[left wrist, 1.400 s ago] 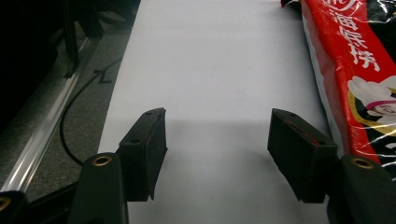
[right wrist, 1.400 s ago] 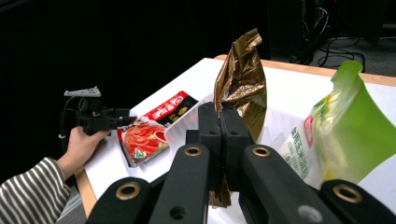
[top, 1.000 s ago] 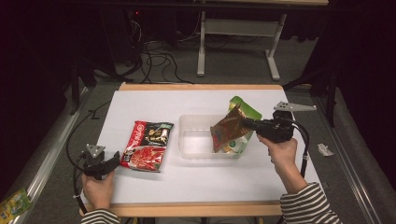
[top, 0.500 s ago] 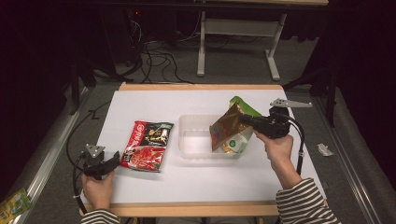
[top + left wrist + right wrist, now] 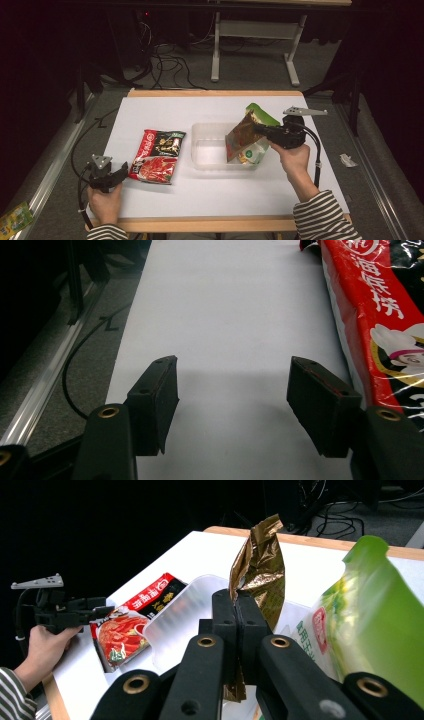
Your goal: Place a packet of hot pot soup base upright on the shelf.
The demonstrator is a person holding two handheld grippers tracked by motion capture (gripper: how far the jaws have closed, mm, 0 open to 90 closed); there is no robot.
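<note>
The brown pouch hangs tilted over the right part of the clear tray, pinched at one edge in my right tongs, whose jaws are pressed together on it. My right gripper view shows what the high view cannot: the two black jaws meeting flat on the pouch's crinkled foil edge, with its top rising above them. Just beside it, toward the desk's right edge, is a green pouch; that same view brings its pale label and green upper part close on the right. The tray sits near the middle of the white desk. Left of it lies a red-and-black packet, flat, apart from the tray. My left tongs rest near the desk's front left corner; the left gripper view shows the jaws standing wide apart on nothing, bare desk between them and the packet's red edge just beside the right jaw. Open desk runs along the far edge and the front edge.
</note>
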